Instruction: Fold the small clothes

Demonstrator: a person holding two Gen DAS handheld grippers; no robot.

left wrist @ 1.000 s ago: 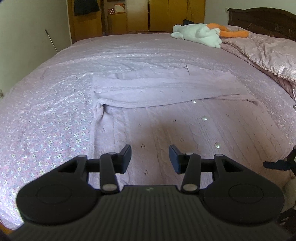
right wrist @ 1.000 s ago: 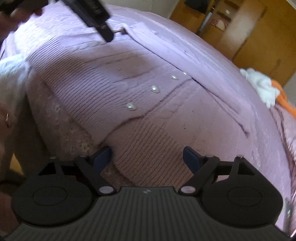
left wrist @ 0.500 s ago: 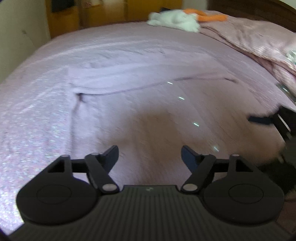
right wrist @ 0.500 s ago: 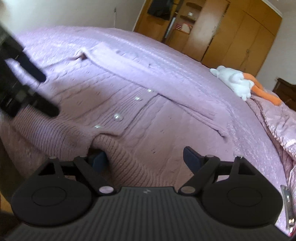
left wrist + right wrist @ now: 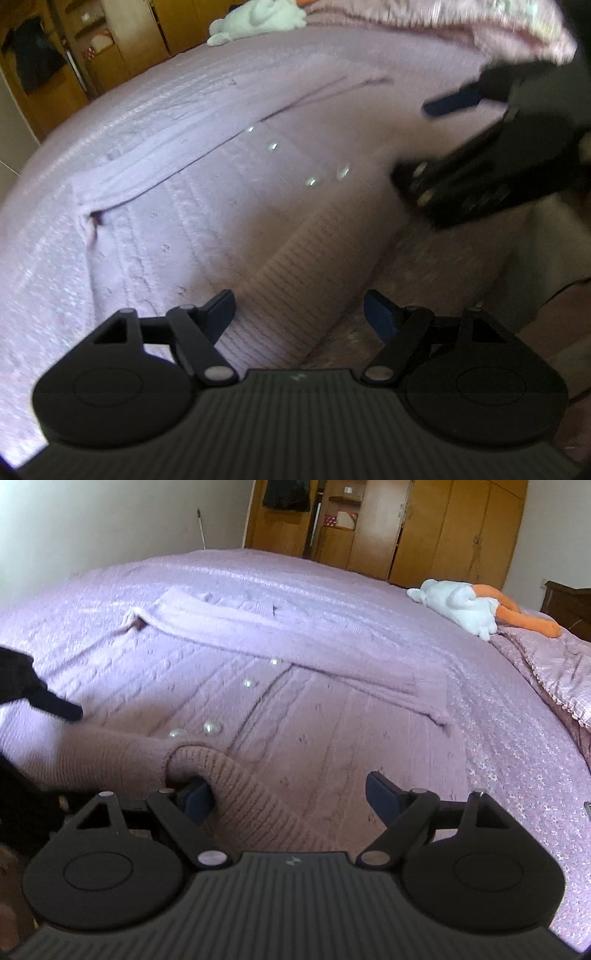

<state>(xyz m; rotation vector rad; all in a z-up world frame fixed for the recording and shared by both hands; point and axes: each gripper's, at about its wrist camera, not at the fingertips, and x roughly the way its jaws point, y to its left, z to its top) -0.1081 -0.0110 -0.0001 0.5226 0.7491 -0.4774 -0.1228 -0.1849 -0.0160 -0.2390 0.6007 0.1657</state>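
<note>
Here the bed [image 5: 480,738] is carrying a purple cardigan [image 5: 314,716], lying near its front edge, long sleeve running across. Only the right view is showing the toy duck [image 5: 458,605] whole. Both the right gripper [image 5: 284,794] and left gripper [image 5: 299,310] are gaping wide around the ribbed hem, squeezing nothing.

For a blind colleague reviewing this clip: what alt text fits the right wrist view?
The open right tool hovers over a lilac knit cardigan with pearl buttons, spread on a bed; its ribbed hem humps over one fingertip. A white plush toy lies beyond.
</note>
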